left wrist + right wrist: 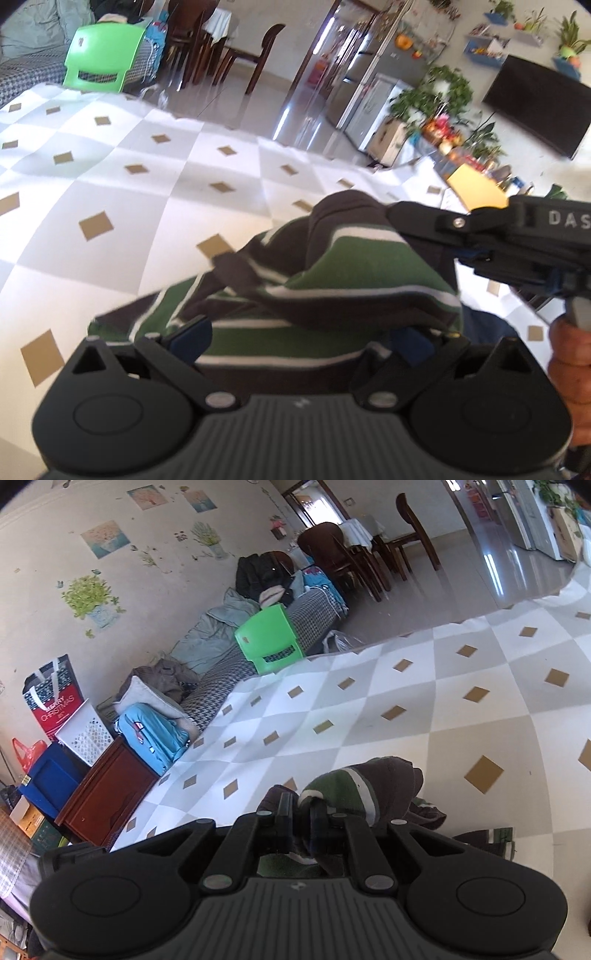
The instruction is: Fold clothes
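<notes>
So the green, brown and white striped knit garment is bunched up over the white-and-grey checked cloth with tan diamonds, and the right gripper has its jaws pinched nearly shut on a fold of it, poking in from about 3 o'clock in the left wrist view. The left gripper has fabric draped across between its blue pads, jaws standing wide, and I can't tell if they're actually pressing on it. My guess: both hands sit at one end of the bundle, the rest trailing toward 7 o'clock, so spreading it along that line comes next.

Home living room: sofa, dining chairs, fridge.
</notes>
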The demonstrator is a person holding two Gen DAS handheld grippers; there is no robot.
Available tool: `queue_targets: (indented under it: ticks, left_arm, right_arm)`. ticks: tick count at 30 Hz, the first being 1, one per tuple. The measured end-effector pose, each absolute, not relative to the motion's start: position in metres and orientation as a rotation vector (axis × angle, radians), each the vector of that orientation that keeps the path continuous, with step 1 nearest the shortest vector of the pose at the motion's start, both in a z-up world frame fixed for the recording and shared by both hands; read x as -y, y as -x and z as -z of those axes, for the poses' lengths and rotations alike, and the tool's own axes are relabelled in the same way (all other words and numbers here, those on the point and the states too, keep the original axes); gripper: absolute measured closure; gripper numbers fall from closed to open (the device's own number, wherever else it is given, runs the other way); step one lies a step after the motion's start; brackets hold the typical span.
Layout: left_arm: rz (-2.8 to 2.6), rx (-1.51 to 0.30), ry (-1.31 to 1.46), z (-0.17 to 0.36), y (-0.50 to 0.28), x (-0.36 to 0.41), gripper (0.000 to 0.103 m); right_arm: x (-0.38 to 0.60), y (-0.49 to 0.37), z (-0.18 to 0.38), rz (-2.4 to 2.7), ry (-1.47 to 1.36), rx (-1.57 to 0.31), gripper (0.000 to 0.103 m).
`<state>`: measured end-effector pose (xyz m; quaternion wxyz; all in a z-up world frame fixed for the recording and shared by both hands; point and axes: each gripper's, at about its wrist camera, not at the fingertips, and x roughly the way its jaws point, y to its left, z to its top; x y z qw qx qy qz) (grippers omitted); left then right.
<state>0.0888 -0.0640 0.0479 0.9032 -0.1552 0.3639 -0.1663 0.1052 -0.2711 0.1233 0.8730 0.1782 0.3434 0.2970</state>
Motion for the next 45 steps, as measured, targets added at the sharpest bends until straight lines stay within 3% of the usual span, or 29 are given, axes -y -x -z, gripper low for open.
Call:
queue_targets:
  ticks: [18,36,39,43,45]
  left_arm:
    - [0.337,-0.614,0.241,-0.085,-0.028,0.016,0.000]
    - [0.140,-0.884,0.226,-0.035,0.010,-0.035,0.000]
    - [0.100,-0.920,0.212,-0.029,0.018,-0.040,0.000]
    - [0.046,-0.970,0.214,-0.016,0.020,-0.048,0.000]
    - [0.027,-0.988,0.217,-0.012,0.025,-0.051,0.000]
  right_arm:
    - [0.204,-0.089,-0.129,-0.831,-0.235,-0.713,0.092]
    - [0.113,-0.071,-0.053,-0.921,-0.034,-0.923,0.090]
    - [0.101,-0.067,-0.041,-0.926,-0.011,-0.954,0.087]
    - [0.089,-0.062,-0.028,-0.932,0.000,-1.003,0.067]
    - [0.083,-0.058,-0.023,-0.929,0.020,-1.022,0.064]
